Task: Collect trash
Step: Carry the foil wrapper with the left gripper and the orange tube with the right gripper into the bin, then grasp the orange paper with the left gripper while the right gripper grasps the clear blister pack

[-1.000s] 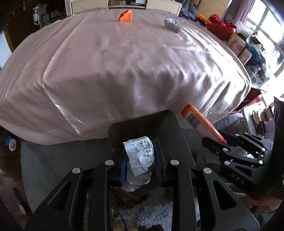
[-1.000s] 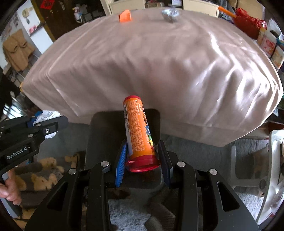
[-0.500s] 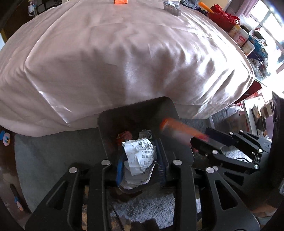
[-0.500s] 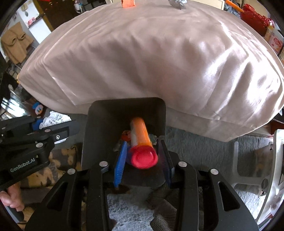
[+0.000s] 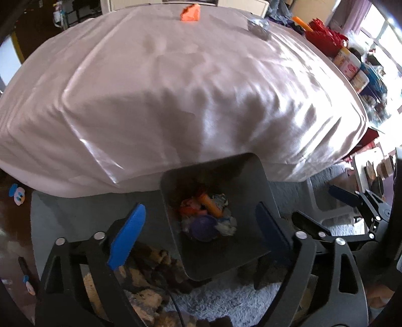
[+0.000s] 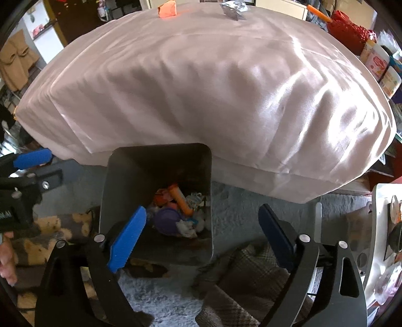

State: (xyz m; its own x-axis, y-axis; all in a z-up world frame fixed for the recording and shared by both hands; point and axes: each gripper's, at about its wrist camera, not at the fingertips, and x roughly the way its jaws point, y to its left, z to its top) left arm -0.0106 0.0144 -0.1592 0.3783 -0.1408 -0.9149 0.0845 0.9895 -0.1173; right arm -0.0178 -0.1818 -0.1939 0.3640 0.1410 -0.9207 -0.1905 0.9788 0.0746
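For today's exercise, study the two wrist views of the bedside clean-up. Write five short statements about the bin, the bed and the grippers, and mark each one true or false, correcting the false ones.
1. The dark grey square bin stands on the floor against the bed's edge. True.
2. The orange cylindrical tube is gripped by the right gripper. False: it lies inside the bin; the jaws are opening with nothing between them.
3. A small orange scrap lies on the far part of the pink satin bedcover. True.
4. The left gripper pinches crumpled white paper. False: the paper is in the bin; the jaws are opening, empty.
5. The bin is empty. False: it holds several pieces of trash.
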